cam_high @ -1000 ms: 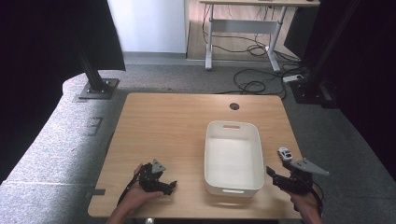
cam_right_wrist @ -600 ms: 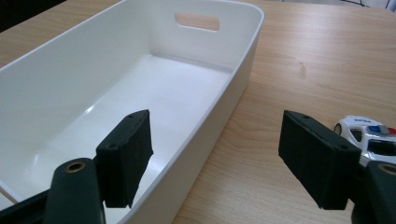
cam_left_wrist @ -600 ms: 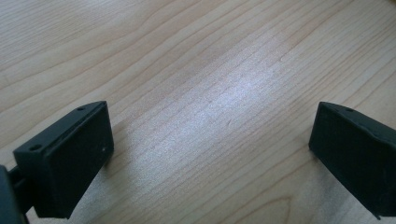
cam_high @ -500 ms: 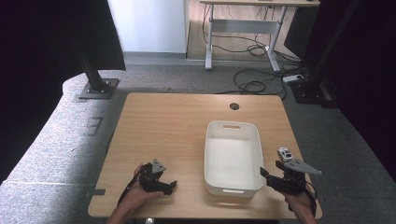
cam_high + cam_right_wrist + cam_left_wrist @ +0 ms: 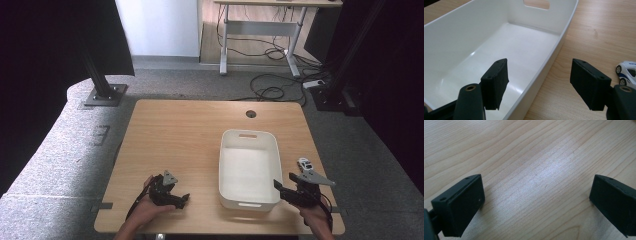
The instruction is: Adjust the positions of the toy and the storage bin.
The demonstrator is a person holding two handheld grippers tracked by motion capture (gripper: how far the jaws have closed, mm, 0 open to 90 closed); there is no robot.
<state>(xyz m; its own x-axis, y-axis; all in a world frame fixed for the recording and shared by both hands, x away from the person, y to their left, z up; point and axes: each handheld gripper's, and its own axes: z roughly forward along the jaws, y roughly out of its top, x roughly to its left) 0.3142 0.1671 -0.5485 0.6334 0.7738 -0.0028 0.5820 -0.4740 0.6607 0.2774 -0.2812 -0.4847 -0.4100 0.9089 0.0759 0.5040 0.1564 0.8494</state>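
- One wooden table (image 5: pixel 190 145), the biggest thing here.
- One white bin (image 5: pixel 249 167), empty, on the table's right half near the front edge.
- Two hand-held grippers: the left gripper (image 5: pixel 181 199) lies low at the near left, well apart from the bin, jaws spread over bare wood.
- The right gripper (image 5: pixel 537 82) straddles the bin's near right rim; its jaws have just been closing yet stand apart, pads off the wall.
- One small white toy car (image 5: pixel 305 163) sits just right of the bin.

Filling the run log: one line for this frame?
left gripper: open, over bare table | right gripper: closing, straddles white bin wall, no grip | toy car: on table
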